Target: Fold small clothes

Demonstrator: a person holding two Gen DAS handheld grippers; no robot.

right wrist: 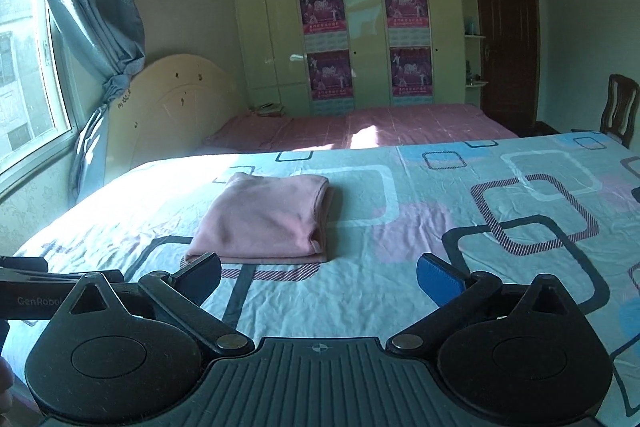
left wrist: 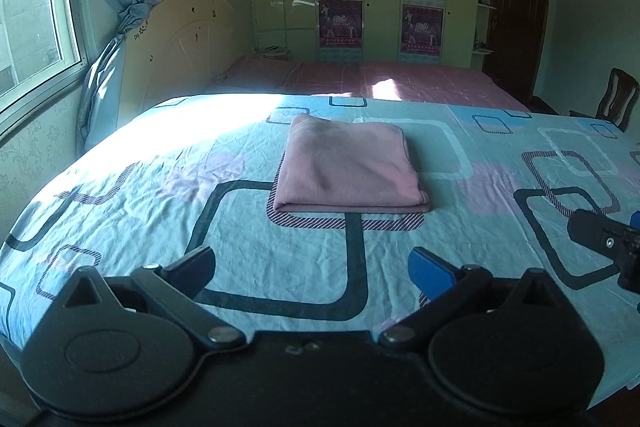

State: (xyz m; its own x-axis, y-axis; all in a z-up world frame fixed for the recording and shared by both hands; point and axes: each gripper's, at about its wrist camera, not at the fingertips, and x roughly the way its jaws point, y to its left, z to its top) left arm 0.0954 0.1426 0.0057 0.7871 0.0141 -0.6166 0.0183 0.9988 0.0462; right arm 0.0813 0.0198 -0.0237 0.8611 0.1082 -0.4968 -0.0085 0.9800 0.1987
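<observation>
A pink garment [left wrist: 348,167] lies folded into a neat rectangle on the light blue patterned sheet [left wrist: 280,267], with nothing touching it. My left gripper [left wrist: 314,267] hangs above the sheet on the near side of the garment, jaws wide apart and empty. In the right wrist view the same pink garment [right wrist: 264,223] lies ahead and to the left. My right gripper [right wrist: 319,275] is open just as wide, with only sheet [right wrist: 400,227] between its fingers. One of the right gripper's black fingers [left wrist: 596,231] shows at the right edge of the left wrist view.
Beyond the blue sheet stands a bed with a pink cover [right wrist: 380,127] and a cream headboard [right wrist: 172,95]. A wardrobe with posters [right wrist: 360,39] fills the back wall. A wooden chair [right wrist: 620,107] stands far right. A window with a blue curtain [right wrist: 88,7] is on the left.
</observation>
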